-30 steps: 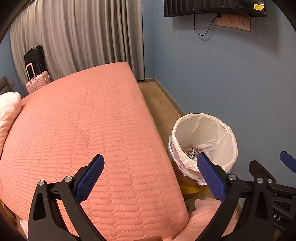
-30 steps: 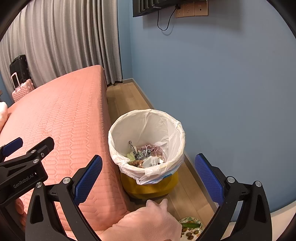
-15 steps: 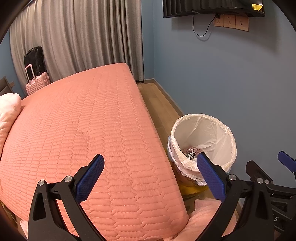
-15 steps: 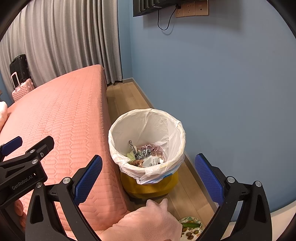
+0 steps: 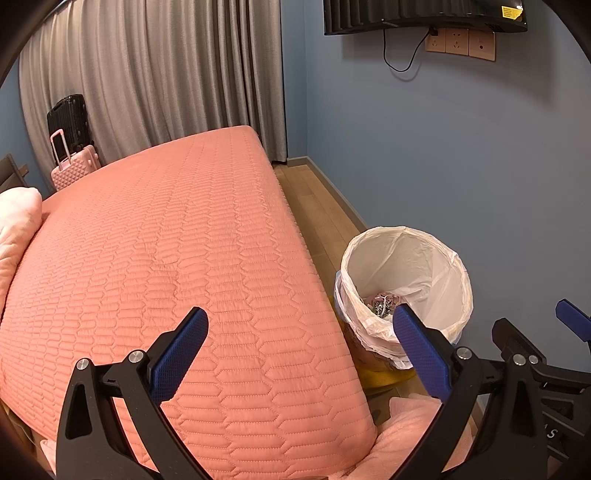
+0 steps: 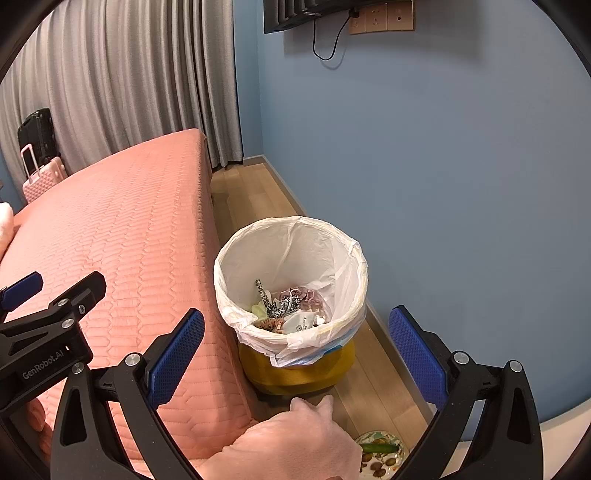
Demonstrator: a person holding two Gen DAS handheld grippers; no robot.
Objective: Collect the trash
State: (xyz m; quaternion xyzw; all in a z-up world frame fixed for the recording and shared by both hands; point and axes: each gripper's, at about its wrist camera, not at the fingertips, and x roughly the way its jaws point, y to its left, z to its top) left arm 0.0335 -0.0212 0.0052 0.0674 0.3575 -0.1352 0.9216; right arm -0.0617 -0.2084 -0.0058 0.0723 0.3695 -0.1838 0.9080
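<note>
Barely any motion since a second ago: left view creeps slightly, bin sits a touch lower-left. Left gripper [image 5: 299,354] jaws spread wide, empty, over the pink bed [image 5: 166,258]. Right gripper [image 6: 295,354] also spread wide, empty, aimed at the trash bin [image 6: 295,354]. Bin stands on the floor between bed and blue wall [image 6: 461,184]; trash [image 6: 288,306] lies inside the white liner.

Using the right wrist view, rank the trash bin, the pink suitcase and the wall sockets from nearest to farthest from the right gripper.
From the right gripper:
1. Trash bin, just ahead on the floor between bed and wall.
2. Pink suitcase, far left, past the bed by the curtain.
3. Wall sockets, high on the blue wall; too close to call against the suitcase.
</note>
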